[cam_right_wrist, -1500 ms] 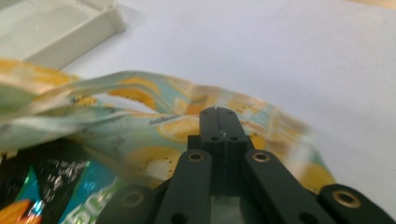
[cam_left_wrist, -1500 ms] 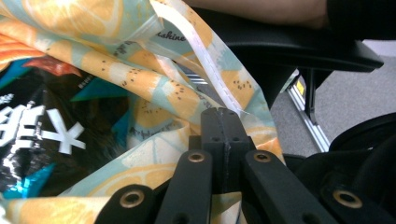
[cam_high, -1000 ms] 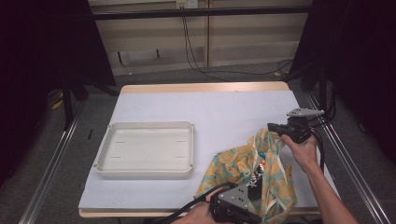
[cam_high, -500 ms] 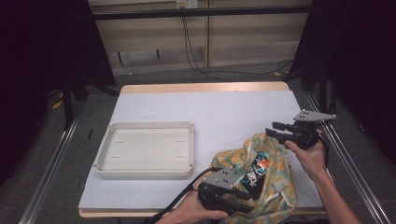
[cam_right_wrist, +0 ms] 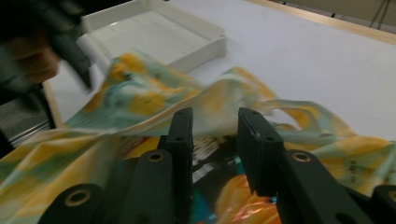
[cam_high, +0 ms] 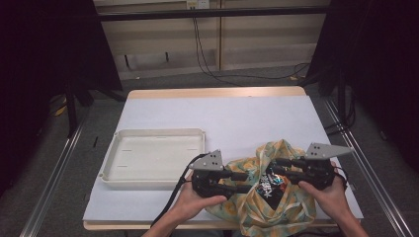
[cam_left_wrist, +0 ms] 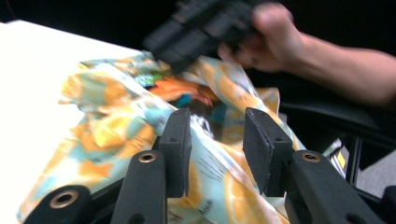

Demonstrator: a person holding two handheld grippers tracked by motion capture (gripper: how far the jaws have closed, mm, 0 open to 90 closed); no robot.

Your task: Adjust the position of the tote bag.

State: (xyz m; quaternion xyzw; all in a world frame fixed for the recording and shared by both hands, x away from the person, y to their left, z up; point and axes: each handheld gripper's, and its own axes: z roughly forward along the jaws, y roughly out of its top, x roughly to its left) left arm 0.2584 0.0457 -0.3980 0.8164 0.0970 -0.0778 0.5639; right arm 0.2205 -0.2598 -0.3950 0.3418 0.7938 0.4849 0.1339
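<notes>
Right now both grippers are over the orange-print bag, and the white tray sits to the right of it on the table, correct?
Not quite. Both grippers are at the orange-print bag, but the white tray sits to its left, as the high view shows.

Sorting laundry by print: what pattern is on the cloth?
Orange slices on pale teal cloth, clearest in the left gripper view.

table point(cam_high: 217, 113) white, wood-edged | floor point(cam_high: 163, 81) grey | wall point(cam_high: 257, 34) beige panels | surroundings dark
</notes>
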